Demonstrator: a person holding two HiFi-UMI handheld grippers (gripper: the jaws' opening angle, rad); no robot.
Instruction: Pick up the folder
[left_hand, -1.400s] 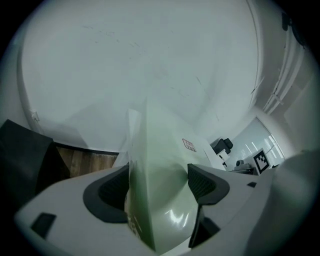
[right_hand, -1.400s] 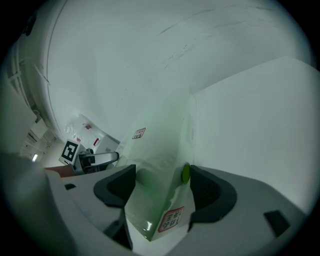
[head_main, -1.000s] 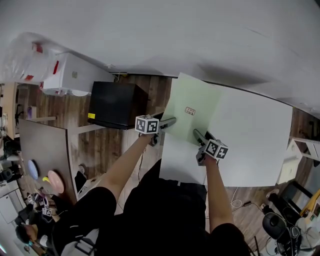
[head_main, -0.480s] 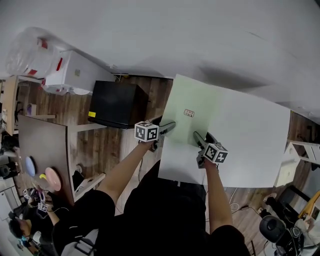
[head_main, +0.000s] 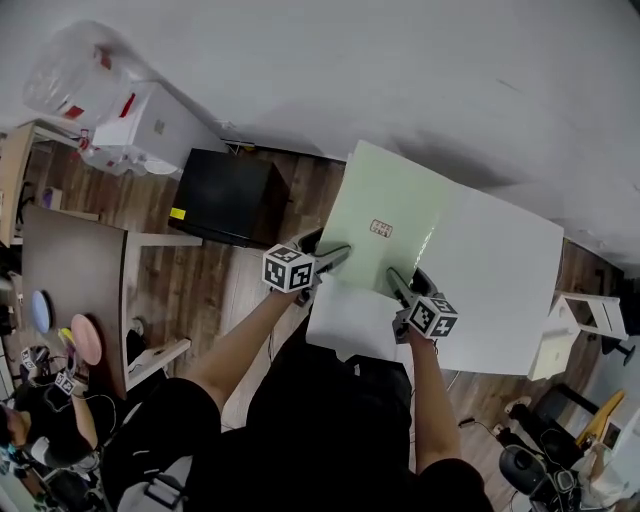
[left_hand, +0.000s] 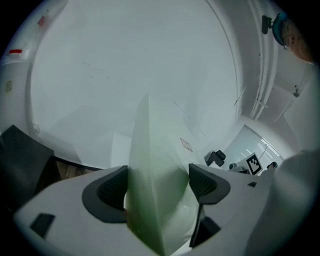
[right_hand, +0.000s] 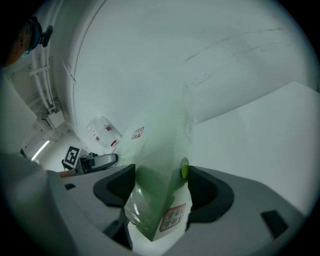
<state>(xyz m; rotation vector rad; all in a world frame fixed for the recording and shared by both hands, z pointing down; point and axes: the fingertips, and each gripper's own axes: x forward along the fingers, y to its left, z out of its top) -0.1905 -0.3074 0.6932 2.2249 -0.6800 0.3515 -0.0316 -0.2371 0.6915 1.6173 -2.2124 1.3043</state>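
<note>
The folder (head_main: 385, 215) is a thin, pale green, see-through plastic sleeve with a small label (head_main: 380, 227) on its face. It lies spread over the left part of the white bench (head_main: 500, 280), and its far left corner reaches past the bench edge. Its near edge is held at two places. The left gripper (head_main: 330, 248) is closed on the near left part, and its own view shows the sheet standing edge-on between the pads, bowed a little. The right gripper (head_main: 403, 278) is closed on the near right part, and its view shows the sheet pinched between the pads beside a green snap (right_hand: 184, 170) and a second small sticker. The head view does not show whether the far end is clear of the bench

It looks light and floppy, so it will likely sag and curl between the two holds and droop at the far end once it hangs free. The plastic looks smooth and glossy, so it may slide out of a shallow pinch. A deep bite on the near edge, with the two grippers kept well apart and level, should keep it flat. The part by the snap seems the thickest and the surest place to hold. Pulling the grippers apart or twisting one against the other could crease it

Left of the bench, a black box (head_main: 228, 195) sits on the wooden floor, well apart from the folder
</note>
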